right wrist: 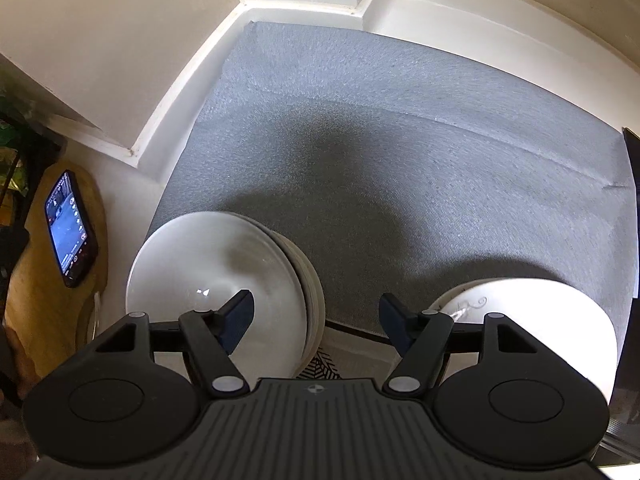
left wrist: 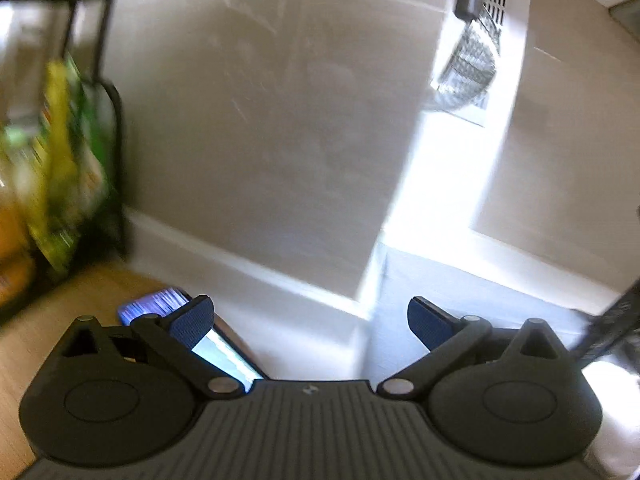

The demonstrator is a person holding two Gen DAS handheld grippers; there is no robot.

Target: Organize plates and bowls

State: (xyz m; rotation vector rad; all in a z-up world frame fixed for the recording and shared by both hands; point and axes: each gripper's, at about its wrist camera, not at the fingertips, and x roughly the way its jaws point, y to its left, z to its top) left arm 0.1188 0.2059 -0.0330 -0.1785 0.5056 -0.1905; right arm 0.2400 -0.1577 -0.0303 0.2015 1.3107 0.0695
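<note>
At far left on wood, lit phone [right wrist: 71,229], stack of white plates [right wrist: 224,280] on grey mat [right wrist: 400,140], right gripper [right wrist: 316,316] spread, empty, another plate [right wrist: 532,320], left gripper [left wrist: 310,322] agape, empty, view blurred, perhaps a wall.

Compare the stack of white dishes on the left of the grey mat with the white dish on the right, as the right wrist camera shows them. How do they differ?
The left stack of dishes has several rims showing along its right edge; the right dish looks single. The left stack's top is plain; the right dish carries a faint scroll mark near its edge. The left stack lies partly shaded; the right dish is brightly lit. Both are white, round and on the grey mat.
</note>
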